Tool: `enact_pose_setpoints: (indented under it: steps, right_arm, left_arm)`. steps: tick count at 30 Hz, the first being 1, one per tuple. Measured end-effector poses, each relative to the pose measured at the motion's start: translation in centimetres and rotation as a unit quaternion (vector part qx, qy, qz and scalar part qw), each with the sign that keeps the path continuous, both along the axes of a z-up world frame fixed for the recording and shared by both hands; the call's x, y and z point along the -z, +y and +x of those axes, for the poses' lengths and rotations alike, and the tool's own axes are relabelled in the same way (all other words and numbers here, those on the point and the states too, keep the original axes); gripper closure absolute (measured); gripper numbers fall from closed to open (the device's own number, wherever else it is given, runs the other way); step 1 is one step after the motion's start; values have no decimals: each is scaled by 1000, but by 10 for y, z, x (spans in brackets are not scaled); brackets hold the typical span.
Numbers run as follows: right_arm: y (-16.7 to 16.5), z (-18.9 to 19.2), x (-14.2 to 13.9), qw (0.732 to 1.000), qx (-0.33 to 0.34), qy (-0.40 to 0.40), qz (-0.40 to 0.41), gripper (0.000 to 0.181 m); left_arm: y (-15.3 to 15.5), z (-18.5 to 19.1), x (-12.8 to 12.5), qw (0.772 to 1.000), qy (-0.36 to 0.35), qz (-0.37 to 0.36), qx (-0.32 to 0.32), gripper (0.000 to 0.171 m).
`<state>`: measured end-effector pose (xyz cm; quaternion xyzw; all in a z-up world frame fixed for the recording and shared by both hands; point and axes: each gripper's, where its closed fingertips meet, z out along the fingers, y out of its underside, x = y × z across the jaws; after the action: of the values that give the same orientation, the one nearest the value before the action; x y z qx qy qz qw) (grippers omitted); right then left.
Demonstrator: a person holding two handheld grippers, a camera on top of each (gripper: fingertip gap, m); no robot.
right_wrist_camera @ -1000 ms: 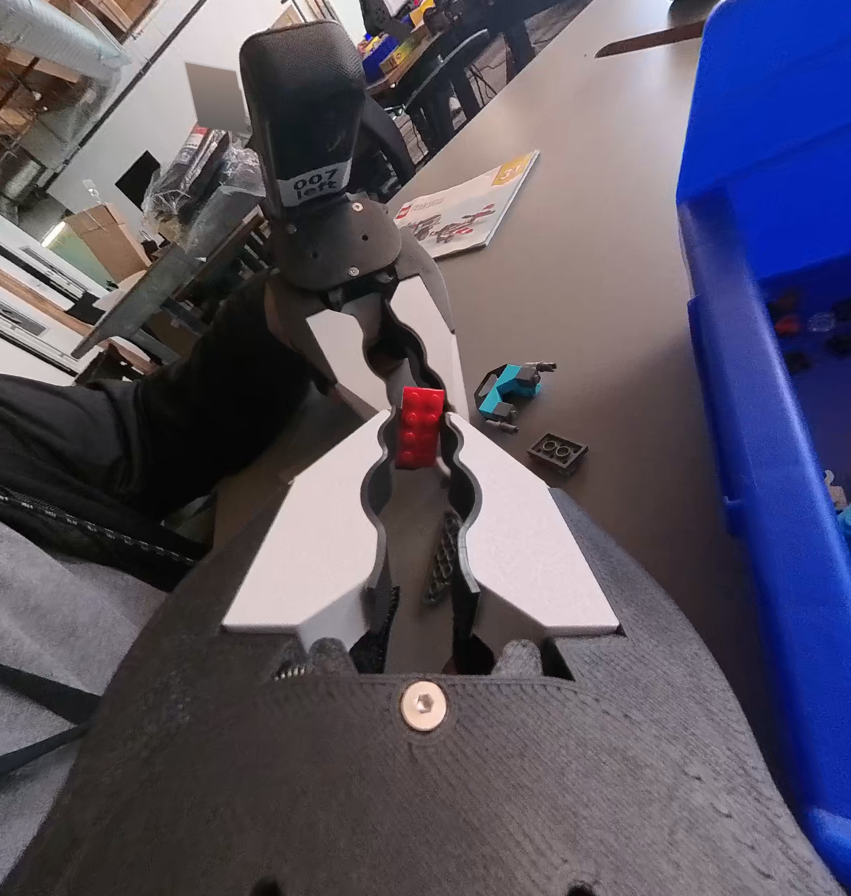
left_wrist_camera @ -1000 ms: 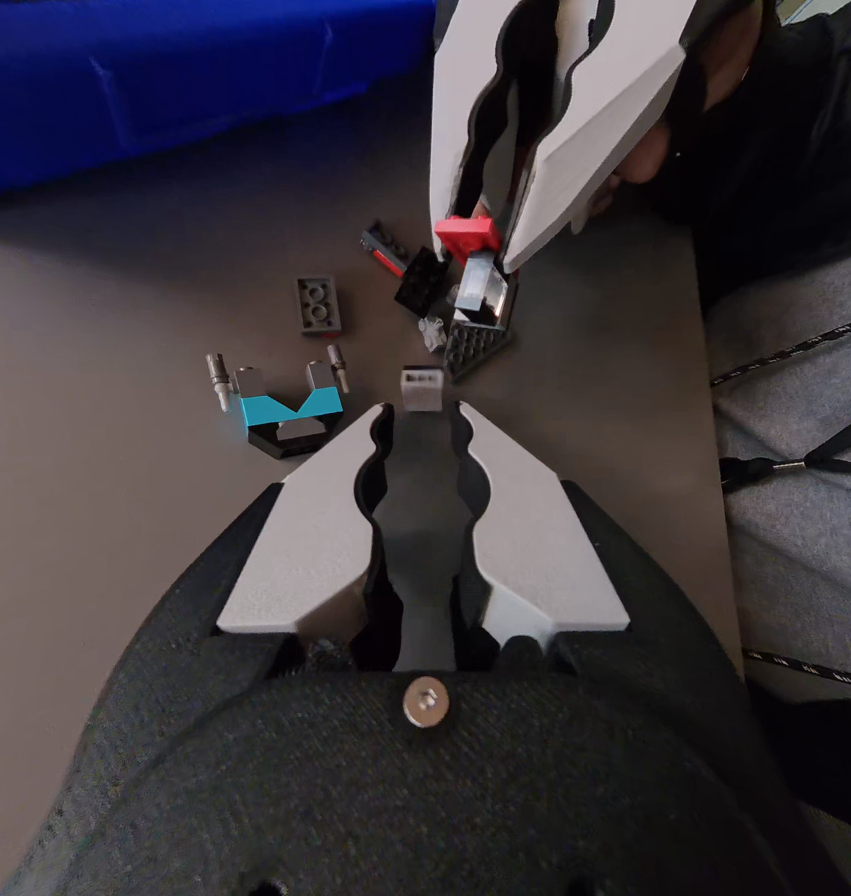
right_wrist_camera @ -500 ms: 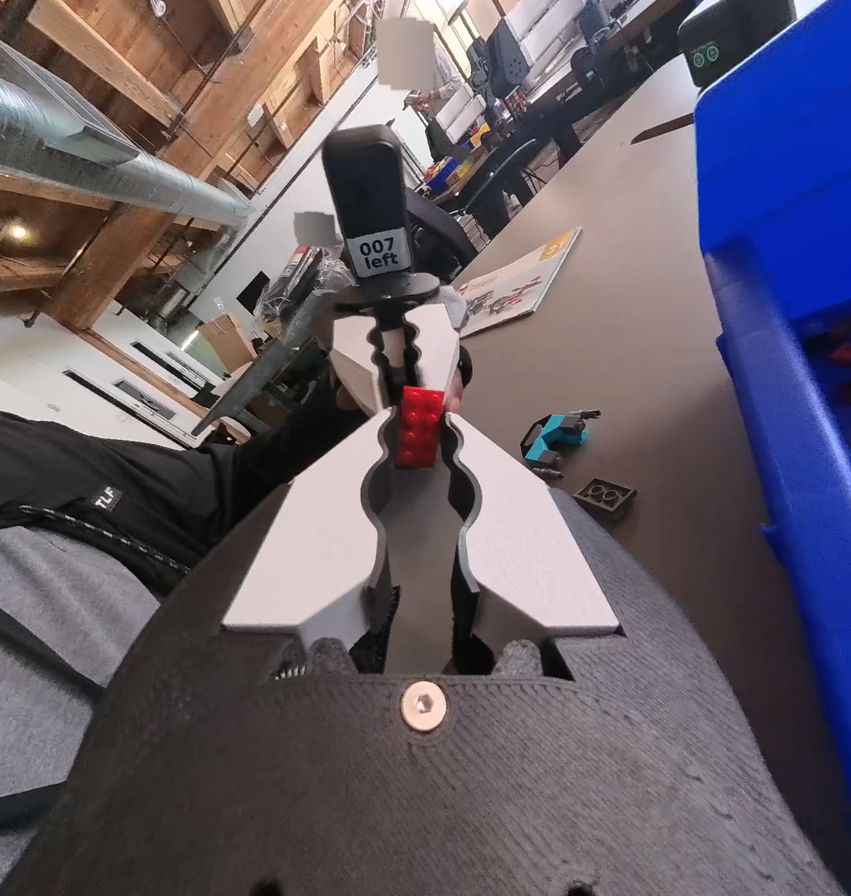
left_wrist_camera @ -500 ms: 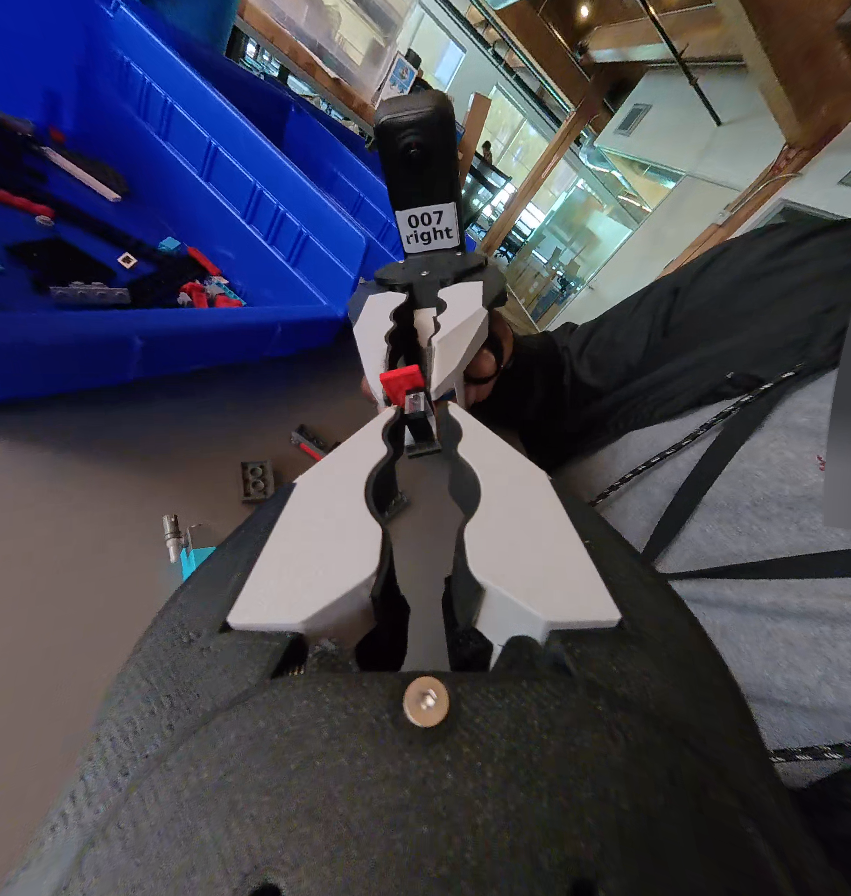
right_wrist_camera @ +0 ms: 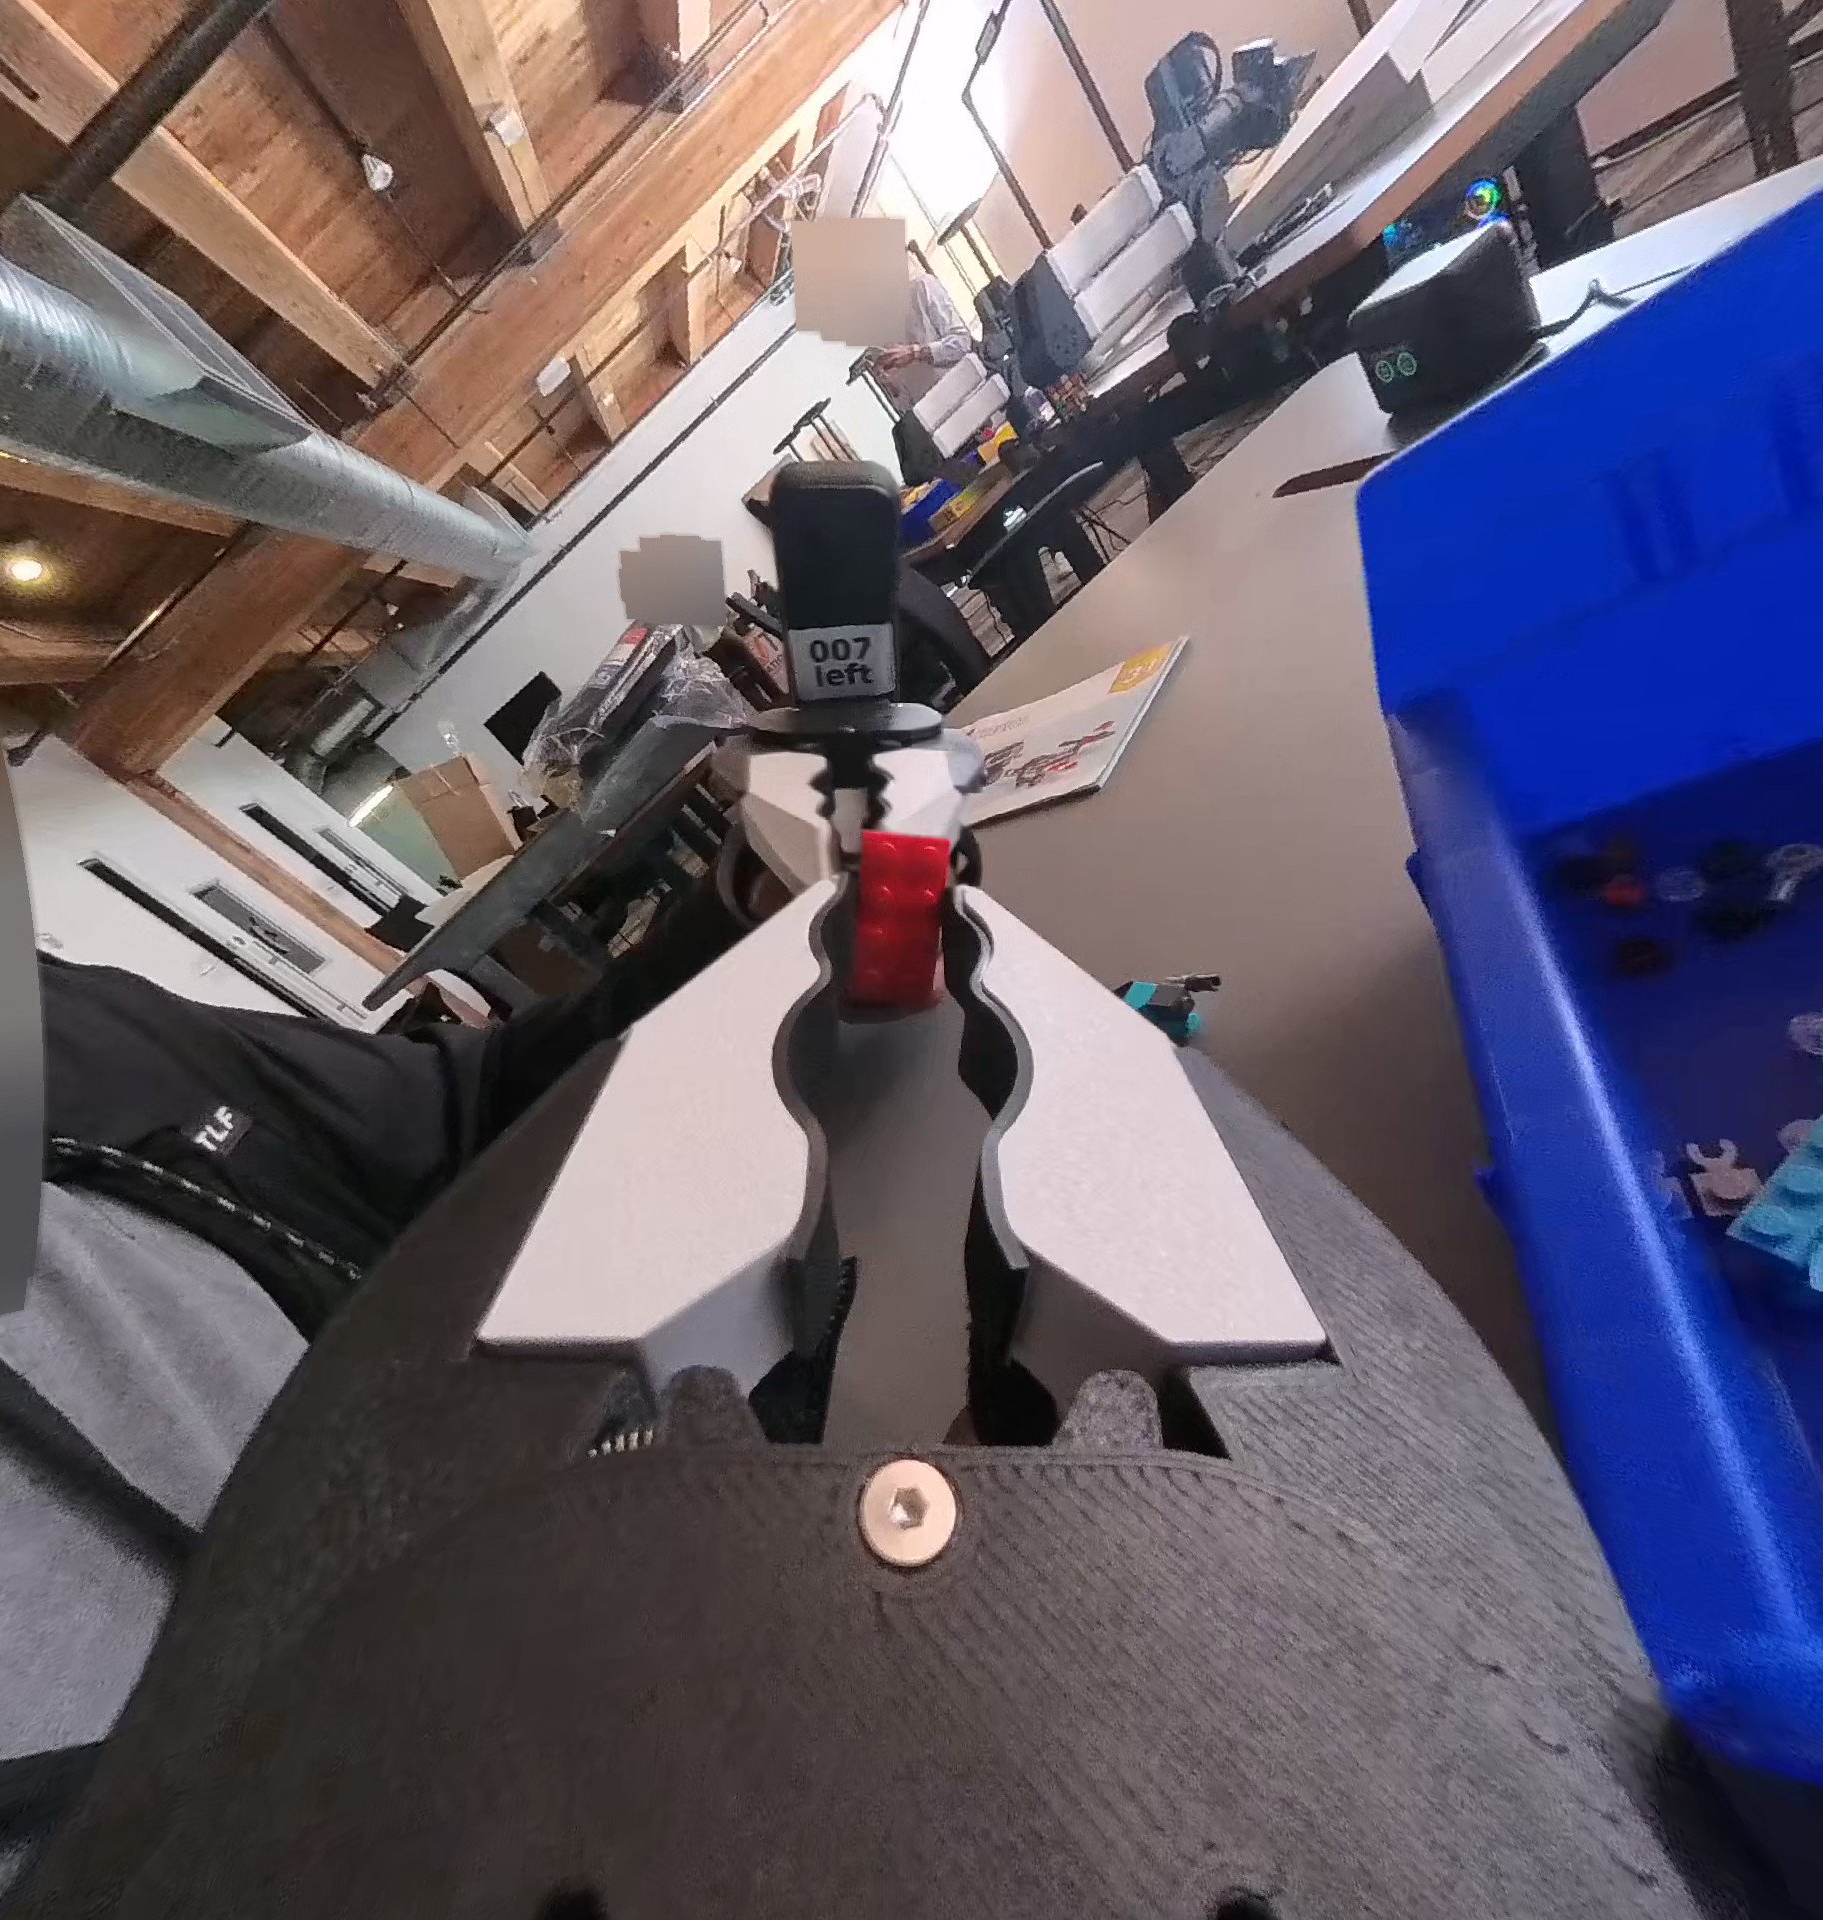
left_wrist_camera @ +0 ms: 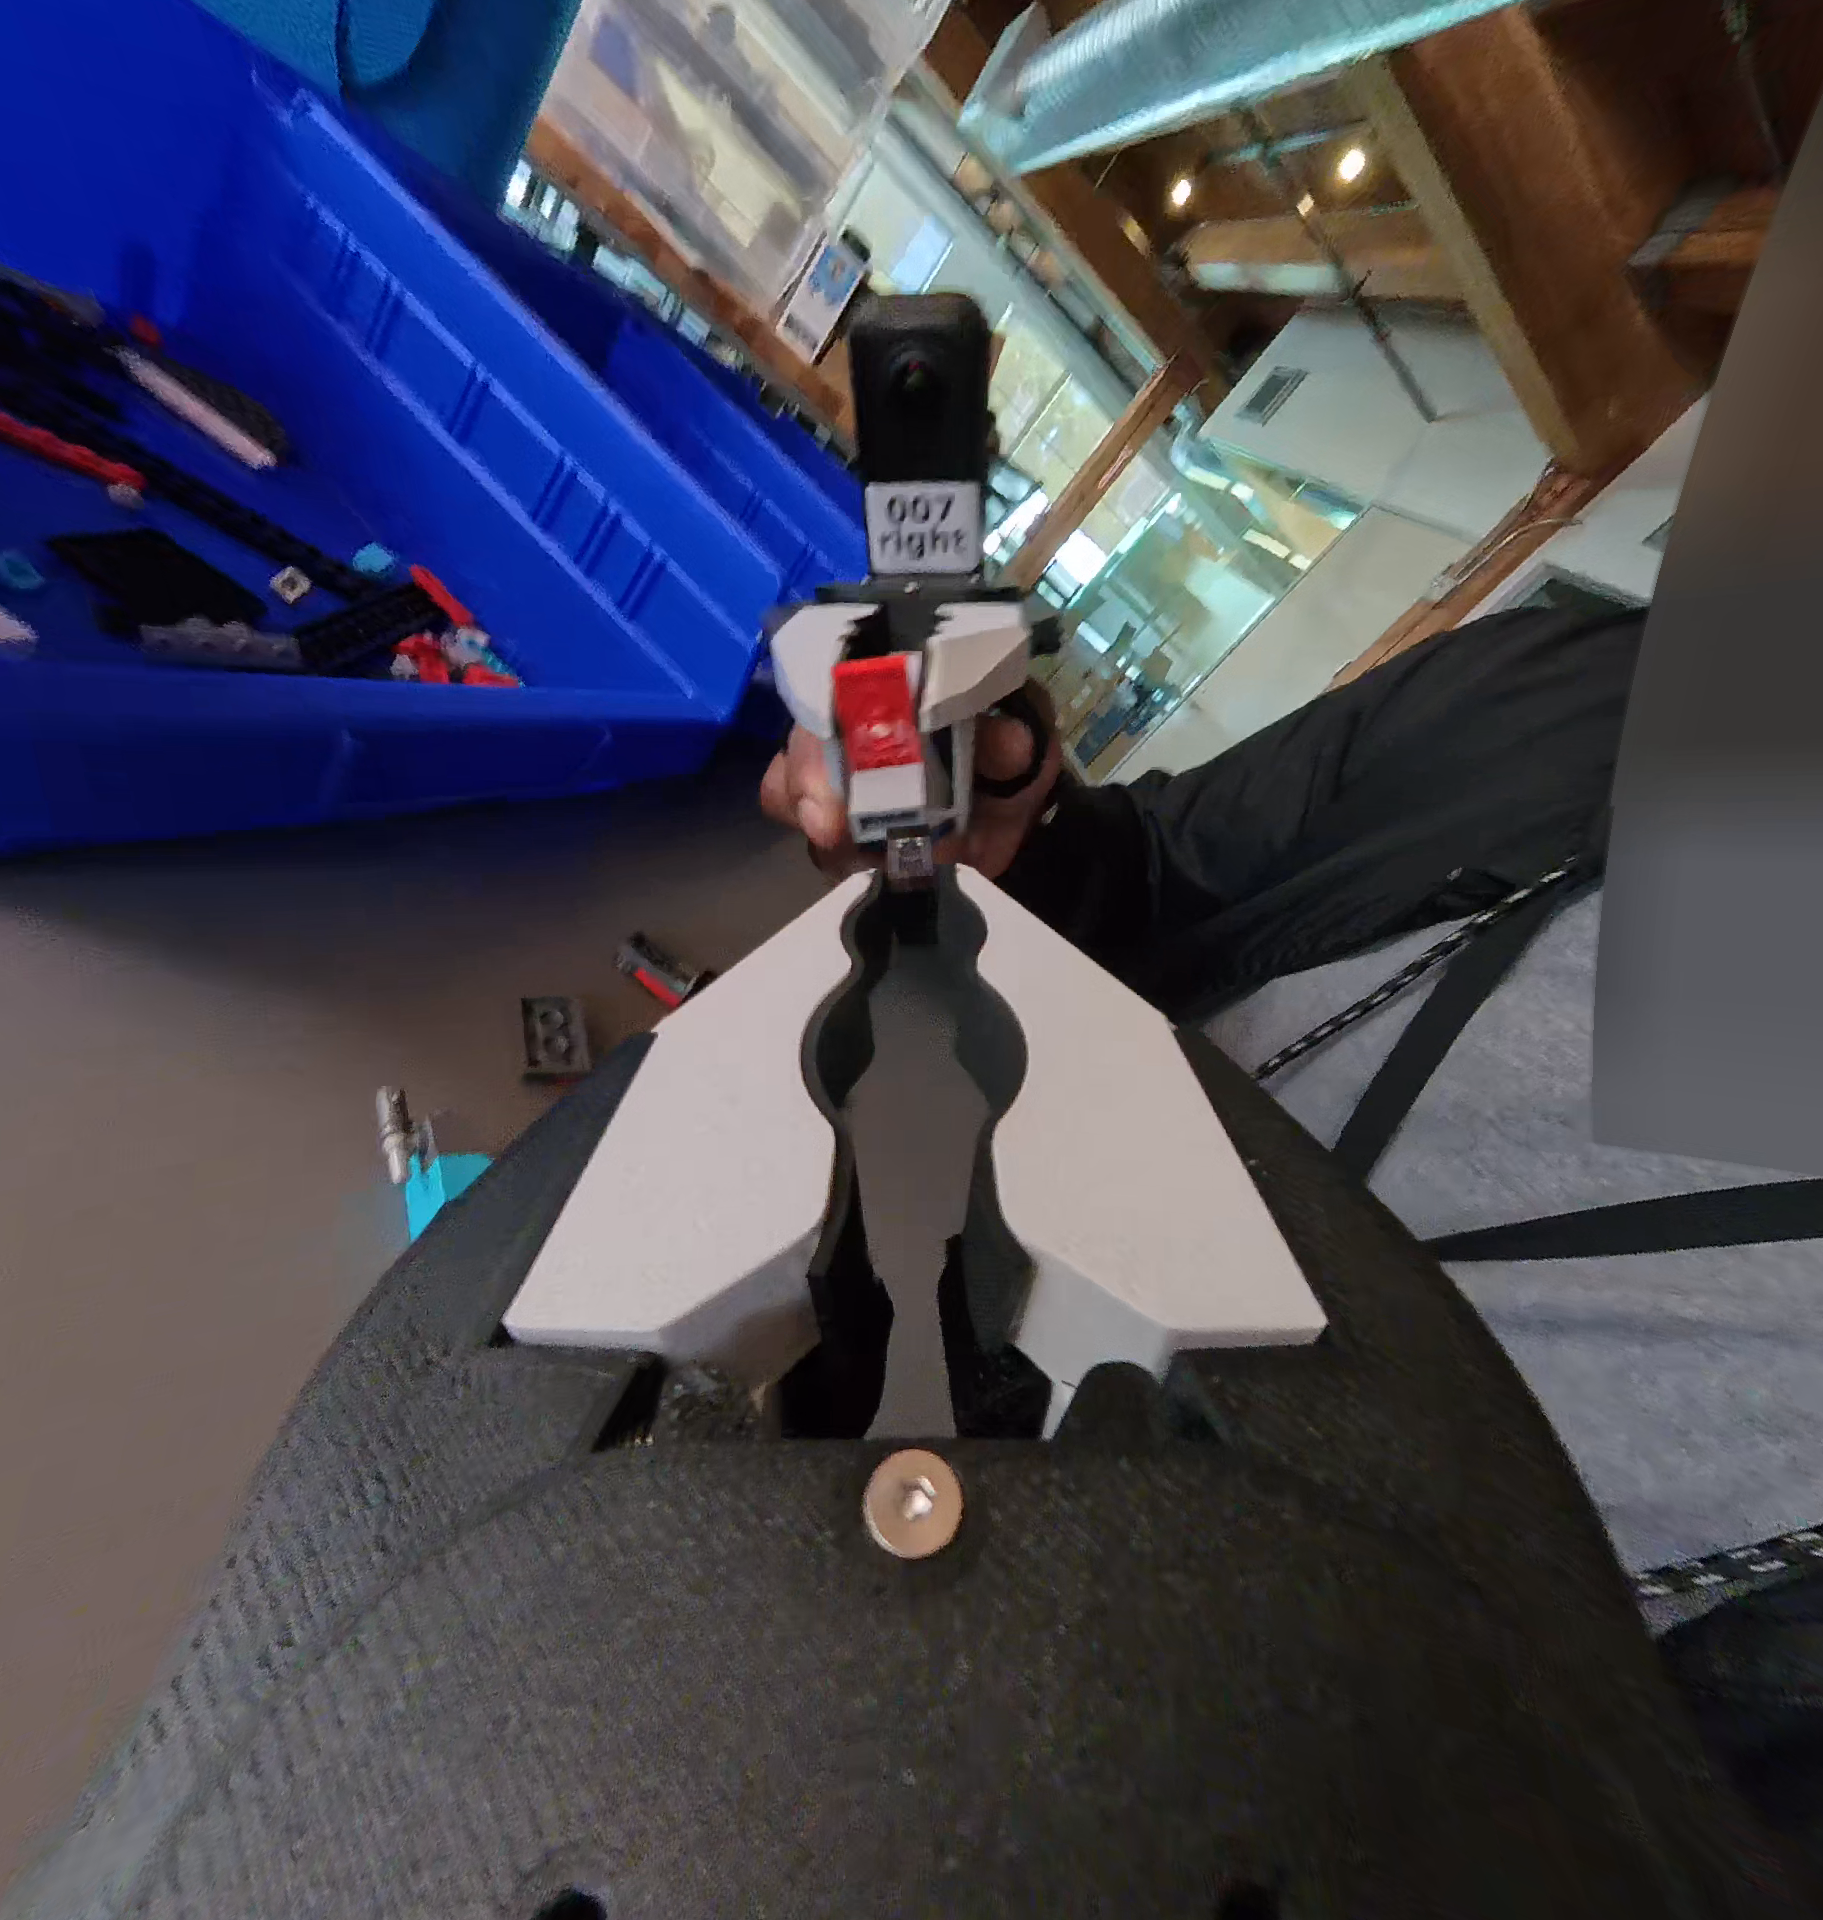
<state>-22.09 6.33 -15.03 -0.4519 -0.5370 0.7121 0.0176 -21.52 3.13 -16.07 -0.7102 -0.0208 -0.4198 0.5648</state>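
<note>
My left gripper is held above the brown table, shut on a small grey-and-black piece at its tips. My right gripper is shut on a red studded brick. The two grippers face each other, tips close together. In the left wrist view the right gripper shows head-on; the red brick has a light grey block under it, just beyond my small piece. In the right wrist view the left gripper sits just behind the red brick.
A blue bin holding several loose pieces stands on the table; it also shows in the right wrist view. A dark grey plate, a black-and-red piece and a teal build lie on the table. A booklet lies farther off. The tips of both grippers are at nearly the same place.
Both grippers have lifted from the table and tilted up to face each other. The left gripper has closed on the small piece. The right gripper still holds the red brick.
</note>
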Motion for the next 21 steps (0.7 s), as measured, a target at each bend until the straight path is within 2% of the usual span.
enact_pose_setpoints:
  steps: [3,6,11,15,17,19,21]
  right_arm:
    - [-6,1,3,1000,-8,-6,1,165]
    - [-8,1,6,1000,-9,-10,3,165]
    - [-8,0,8,1000,-4,-12,8,165]
    - [-8,-1,10,1000,-2,-13,11,165]
    - [-8,-1,11,1000,0,-15,11,164]
    - [-8,-2,10,1000,2,-17,5,164]
    - [-7,-2,9,1000,4,-19,-9,165]
  left_arm:
    - [1,3,36,994,75,-83,5,163]
    - [-3,12,69,976,142,-161,28,163]
    - [-8,19,88,956,206,-203,46,163]
    - [-10,16,93,950,218,-218,42,150]
    - [-8,15,87,956,207,-204,38,143]
    - [-2,12,70,967,200,-157,22,135]
    - [4,10,40,978,198,-71,0,128]
